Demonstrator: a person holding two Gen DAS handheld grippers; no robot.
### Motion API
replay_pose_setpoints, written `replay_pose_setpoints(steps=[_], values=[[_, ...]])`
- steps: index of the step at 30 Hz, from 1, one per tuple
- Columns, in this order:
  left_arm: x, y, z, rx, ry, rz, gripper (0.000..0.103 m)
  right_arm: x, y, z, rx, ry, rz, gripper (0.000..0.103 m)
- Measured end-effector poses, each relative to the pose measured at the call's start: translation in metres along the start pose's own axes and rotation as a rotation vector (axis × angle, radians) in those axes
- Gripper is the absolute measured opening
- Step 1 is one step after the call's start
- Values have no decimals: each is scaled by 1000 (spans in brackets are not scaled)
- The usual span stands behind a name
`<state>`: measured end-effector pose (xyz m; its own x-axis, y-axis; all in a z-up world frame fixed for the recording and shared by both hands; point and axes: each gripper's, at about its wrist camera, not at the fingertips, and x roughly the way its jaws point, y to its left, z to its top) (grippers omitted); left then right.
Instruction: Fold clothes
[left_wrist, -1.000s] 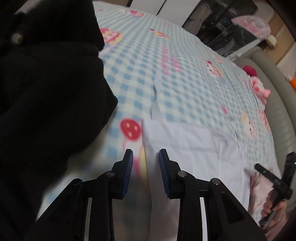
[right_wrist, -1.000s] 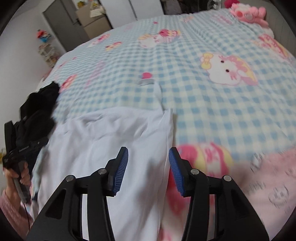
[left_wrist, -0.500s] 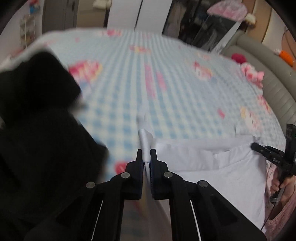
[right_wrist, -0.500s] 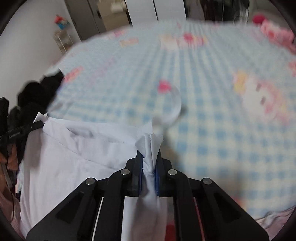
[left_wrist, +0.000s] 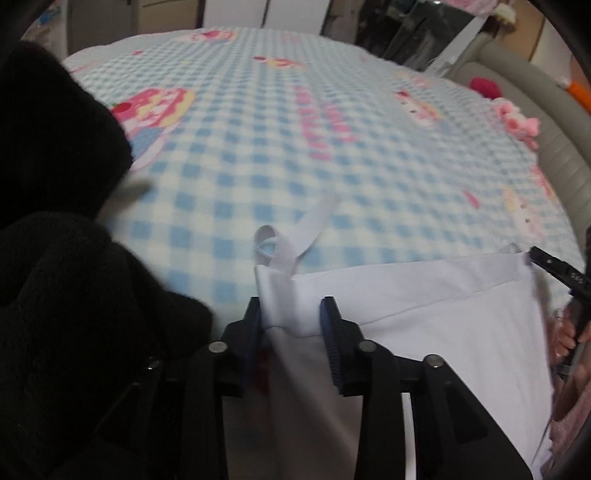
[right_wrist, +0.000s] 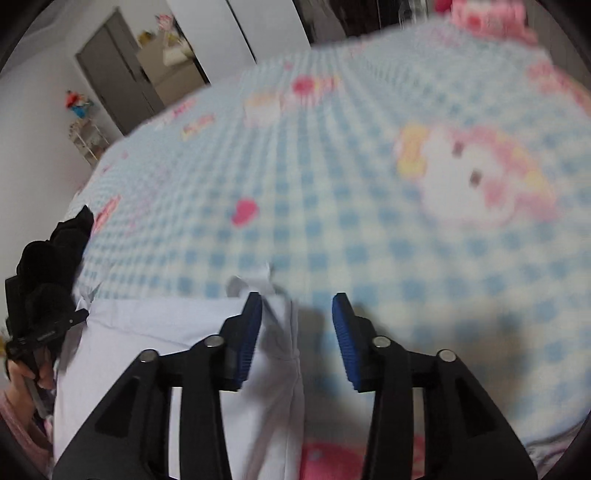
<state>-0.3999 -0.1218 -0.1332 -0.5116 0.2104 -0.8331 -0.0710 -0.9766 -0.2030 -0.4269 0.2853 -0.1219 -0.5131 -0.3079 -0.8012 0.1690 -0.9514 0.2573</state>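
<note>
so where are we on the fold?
Done: the white garment has one fold in it, with a straight doubled edge across the checked blanket. In hand: nothing; left gripper and right gripper both sit open at that edge's corners. Left: further folds, and the black clothes look untouched.

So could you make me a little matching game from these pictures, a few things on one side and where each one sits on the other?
Things:
1. white garment
2. black clothes
3. pink plush toy
4. white strap

Places, in the left camera's view:
A. far right, by the grey padded bed edge
B. piled at the left
C. between the open left gripper's fingers
D. curled on the checked blanket, beyond the fingertips

Pairs: 1-C, 2-B, 3-A, 4-D
</note>
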Motion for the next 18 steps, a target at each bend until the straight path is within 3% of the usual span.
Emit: replay_pose_setpoints(steps=[1, 2, 4, 5, 6, 9, 11, 13, 15, 16, 17, 18], values=[[1, -2, 2, 9, 2, 7, 29, 3, -1, -1, -4, 9, -6, 55], [1, -3, 3, 22, 2, 44, 5, 5, -1, -2, -9, 17, -11, 58], [0, -6, 8, 40, -1, 98, 6, 11, -2, -3, -17, 34, -22, 54], [-6, -8, 11, 47, -22, 116, 6, 13, -3, -4, -22, 43, -28, 24], [-14, -9, 14, 58, -44, 131, 6, 16, -4, -5, -26, 51, -34, 6], [-20, -9, 26, 72, -95, 163, 6, 12, -4, -2, -24, 0, -32, 6], [5, -3, 28, 71, -37, 193, 6, 5, -4, 2, -18, -58, -26, 6], [42, -3, 20, 105, 85, 234, 14, 34, -14, 6, 3, 0, -74, 6], [41, -21, 18, 192, 85, 299, 15, 59, -24, 1, 73, 90, -78, 6], [41, -29, 17, 236, 84, 332, 16, 51, -23, 4, 87, 63, -73, 13], [29, -29, 23, 196, 89, 289, 16, 40, -21, 8, 95, 35, -66, 24], [15, -29, 27, 171, 75, 247, 17, 24, -20, 13, 90, 2, -49, 28]])
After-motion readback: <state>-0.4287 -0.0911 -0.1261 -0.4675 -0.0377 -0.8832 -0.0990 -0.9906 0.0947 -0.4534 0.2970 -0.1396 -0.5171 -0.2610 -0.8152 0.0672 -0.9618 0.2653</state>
